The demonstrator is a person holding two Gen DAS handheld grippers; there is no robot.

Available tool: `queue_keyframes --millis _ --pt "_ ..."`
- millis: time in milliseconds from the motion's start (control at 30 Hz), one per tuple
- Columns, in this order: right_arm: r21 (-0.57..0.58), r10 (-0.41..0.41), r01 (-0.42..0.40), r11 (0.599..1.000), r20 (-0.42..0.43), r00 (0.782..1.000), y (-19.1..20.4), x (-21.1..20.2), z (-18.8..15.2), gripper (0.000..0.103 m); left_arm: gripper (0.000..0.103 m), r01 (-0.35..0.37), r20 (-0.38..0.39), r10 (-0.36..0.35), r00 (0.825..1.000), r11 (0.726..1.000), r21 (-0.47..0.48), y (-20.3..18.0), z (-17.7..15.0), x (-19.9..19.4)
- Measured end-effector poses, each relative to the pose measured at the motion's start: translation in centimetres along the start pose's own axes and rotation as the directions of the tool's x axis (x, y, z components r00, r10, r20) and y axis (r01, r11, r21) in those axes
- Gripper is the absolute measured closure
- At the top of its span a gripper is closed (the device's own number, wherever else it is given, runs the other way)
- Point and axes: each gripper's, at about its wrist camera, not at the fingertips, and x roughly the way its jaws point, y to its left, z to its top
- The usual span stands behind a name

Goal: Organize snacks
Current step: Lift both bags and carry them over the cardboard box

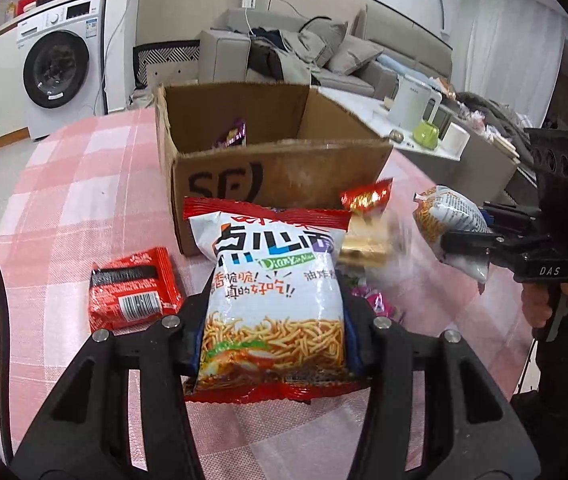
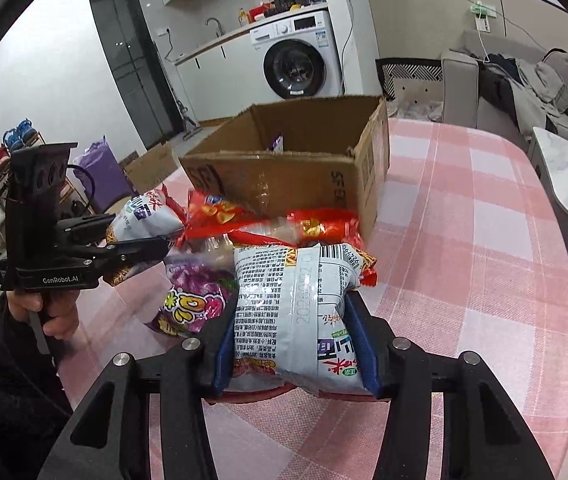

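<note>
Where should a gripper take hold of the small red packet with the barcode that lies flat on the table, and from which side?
The small red packet lies flat on the pink checked tablecloth, left of the cardboard box, with nothing against it. Probably best to come down from above and pinch across its two longer edges near the middle, since the flat sealed ends offer little to hold.

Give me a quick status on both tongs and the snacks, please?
Left tongs shut on noodle bag. Right tongs shut on second noodle bag. Cardboard box ahead, open; loose packets between.
</note>
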Motion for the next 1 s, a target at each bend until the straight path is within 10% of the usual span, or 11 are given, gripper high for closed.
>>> queue_keyframes --millis 1000 --pt "0.133 -0.042 0.015 0.991 0.207 0.977 1.2 -2.5 5.3 0.053 0.056 -0.108 0.171 0.109 0.979 0.994 -0.017 -1.3 5.3 -5.8"
